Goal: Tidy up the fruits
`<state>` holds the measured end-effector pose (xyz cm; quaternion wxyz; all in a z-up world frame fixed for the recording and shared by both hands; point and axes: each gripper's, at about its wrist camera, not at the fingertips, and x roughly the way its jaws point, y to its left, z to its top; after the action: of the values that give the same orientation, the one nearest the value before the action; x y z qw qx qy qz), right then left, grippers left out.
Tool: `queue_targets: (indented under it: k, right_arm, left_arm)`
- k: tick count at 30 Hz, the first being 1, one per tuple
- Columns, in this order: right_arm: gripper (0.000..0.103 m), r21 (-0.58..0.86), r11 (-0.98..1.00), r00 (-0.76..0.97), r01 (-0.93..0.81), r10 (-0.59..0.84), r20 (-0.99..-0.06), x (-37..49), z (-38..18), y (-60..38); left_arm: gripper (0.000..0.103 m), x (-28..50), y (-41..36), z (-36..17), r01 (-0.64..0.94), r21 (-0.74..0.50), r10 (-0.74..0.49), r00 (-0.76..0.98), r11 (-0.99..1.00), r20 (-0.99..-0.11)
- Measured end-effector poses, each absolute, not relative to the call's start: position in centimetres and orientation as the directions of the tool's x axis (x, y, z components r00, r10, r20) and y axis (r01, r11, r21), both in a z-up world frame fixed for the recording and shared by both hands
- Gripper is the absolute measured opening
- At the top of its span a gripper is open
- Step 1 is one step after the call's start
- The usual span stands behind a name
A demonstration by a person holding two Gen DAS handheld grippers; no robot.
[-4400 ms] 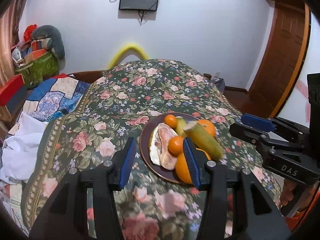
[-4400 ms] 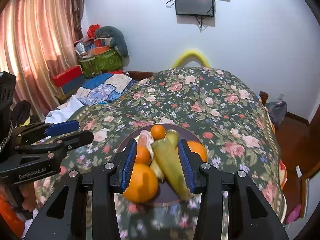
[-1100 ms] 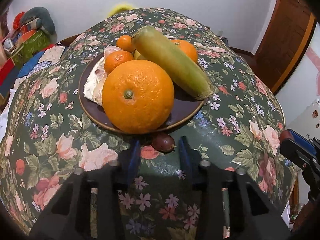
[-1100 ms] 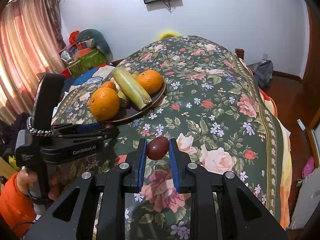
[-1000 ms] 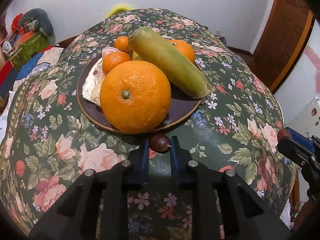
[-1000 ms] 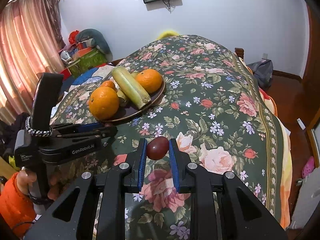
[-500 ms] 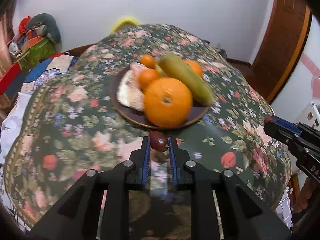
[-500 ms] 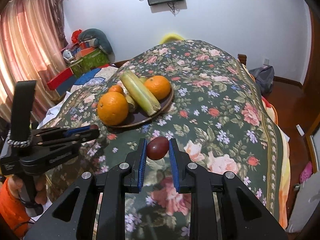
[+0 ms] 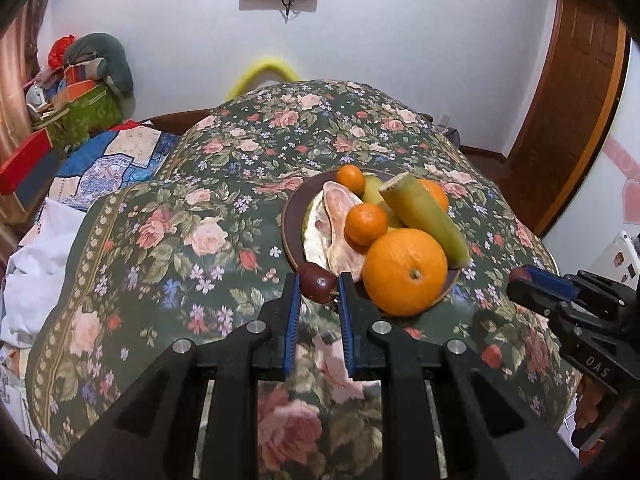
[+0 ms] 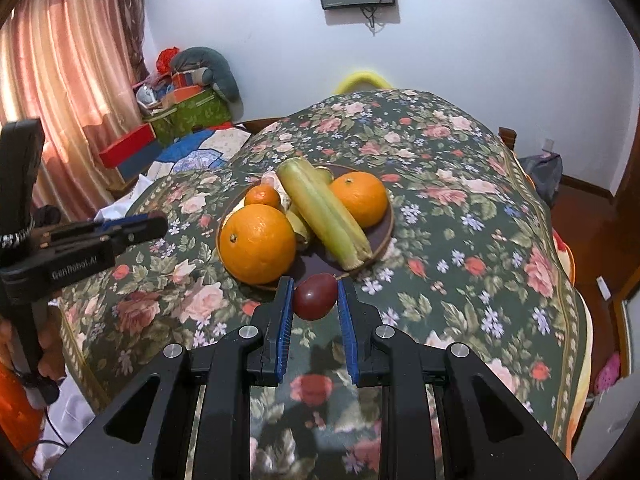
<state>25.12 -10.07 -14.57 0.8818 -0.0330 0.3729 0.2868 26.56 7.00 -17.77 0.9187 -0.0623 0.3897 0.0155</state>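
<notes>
Left gripper (image 9: 318, 286) clenched on small dark red fruit (image 9: 317, 282), pinched at fingertips. Plate (image 9: 290, 216) rim just beyond tips, big orange (image 9: 405, 272) ahead-right. Right gripper (image 10: 312, 294) clamped on second red fruit (image 10: 315, 296); plate edge (image 10: 386, 228) just ahead. Bare floral cloth (image 10: 460, 240) open right of fingers.

Black fingers (image 9: 292, 312) — blue ribbed pads, silver screws — orange sleeve (image 10: 12, 412).
</notes>
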Motion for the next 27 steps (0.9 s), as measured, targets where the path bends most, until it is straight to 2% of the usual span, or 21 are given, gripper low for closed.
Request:
queue_targets:
  k: [7,27]
  right_arm:
    - [0.020,0.140,0.831,0.539,-0.538,0.467,-0.701,27.0,-16.0,-8.6]
    - [0.020,0.112,0.807,0.493,-0.580,0.457,-0.740,29.1,-18.3,-6.5]
  left_arm:
    - [0.018,28.6,7.0,-20.2,-0.025,-0.172,-0.114,0.656,0.985,-0.746]
    - [0.018,31.4,6.9,-22.0,-0.004,-0.207,-0.157,0.638,0.978,-0.753]
